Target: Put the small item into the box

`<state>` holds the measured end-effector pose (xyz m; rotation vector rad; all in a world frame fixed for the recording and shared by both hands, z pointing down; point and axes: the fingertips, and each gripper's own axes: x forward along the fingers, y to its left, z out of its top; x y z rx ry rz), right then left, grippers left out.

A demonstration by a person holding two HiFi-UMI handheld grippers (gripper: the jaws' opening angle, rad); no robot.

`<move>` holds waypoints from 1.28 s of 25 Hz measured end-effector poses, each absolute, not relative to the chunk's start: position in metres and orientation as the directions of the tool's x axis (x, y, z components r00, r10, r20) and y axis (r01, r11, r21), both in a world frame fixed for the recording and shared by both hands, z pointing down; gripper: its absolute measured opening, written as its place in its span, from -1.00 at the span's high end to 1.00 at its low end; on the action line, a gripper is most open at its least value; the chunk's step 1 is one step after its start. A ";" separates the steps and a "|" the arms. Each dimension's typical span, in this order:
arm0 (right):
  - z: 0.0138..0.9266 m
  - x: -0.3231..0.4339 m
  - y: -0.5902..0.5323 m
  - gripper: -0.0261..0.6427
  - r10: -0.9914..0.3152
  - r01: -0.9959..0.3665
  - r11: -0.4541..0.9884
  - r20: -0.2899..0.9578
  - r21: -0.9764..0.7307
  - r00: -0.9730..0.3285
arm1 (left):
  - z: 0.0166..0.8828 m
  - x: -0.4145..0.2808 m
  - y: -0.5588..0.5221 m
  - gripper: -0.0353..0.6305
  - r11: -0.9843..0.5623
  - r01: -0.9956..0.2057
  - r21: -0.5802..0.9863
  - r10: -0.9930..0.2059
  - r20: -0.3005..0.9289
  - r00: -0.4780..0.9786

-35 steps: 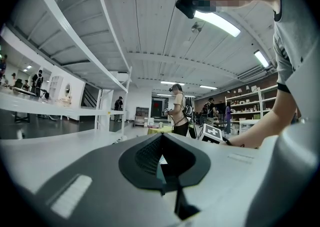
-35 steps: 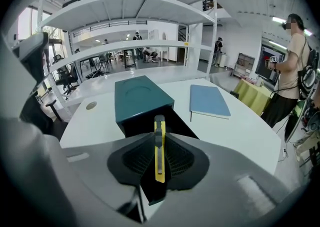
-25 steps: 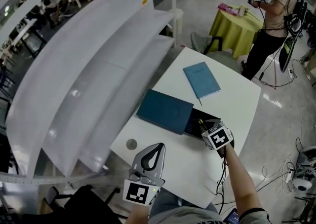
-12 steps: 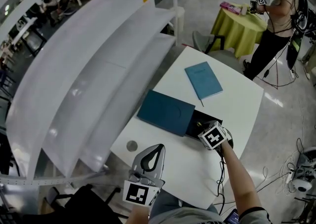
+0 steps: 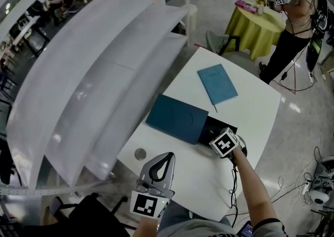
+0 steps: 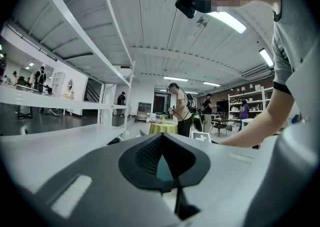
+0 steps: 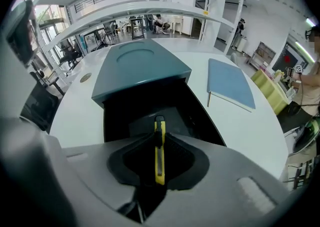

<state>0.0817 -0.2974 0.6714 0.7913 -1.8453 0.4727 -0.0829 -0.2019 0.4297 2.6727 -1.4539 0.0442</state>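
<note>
An open black box lies on the white table, its teal lid pushed aside to the left over part of it. My right gripper hovers at the box's near end, shut on a yellow utility knife. The knife points into the dark box interior, just past the teal lid. My left gripper is shut and holds nothing, near the table's front edge. In its own view, the left gripper points up and away from the box.
A blue notebook with a pen along its edge lies beyond the box. A small grey disc sits near the table's left edge. White shelving runs along the left. A person stands by a yellow-green table at the far right.
My right gripper has edged forward with the knife, closer over the open box. The left gripper has stayed where it was.
</note>
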 end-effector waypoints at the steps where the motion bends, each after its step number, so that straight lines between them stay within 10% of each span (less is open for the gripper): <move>1: 0.672 0.082 -0.298 0.72 -0.302 -0.707 0.706 0.918 0.036 -0.255 | 0.429 -0.083 -0.202 0.84 -0.539 -0.839 0.073 -0.836 0.072 0.543; 22: 0.664 0.092 -0.296 0.60 -0.341 -0.780 0.624 0.882 -0.046 -0.325 | 0.425 -0.082 -0.198 0.84 -0.544 -0.837 0.057 -0.834 0.072 0.547; 32: 0.614 0.092 -0.282 0.91 -0.484 -0.811 0.574 0.750 -0.116 -0.450 | 0.413 -0.074 -0.190 0.84 -0.564 -0.825 0.043 -0.823 0.054 0.565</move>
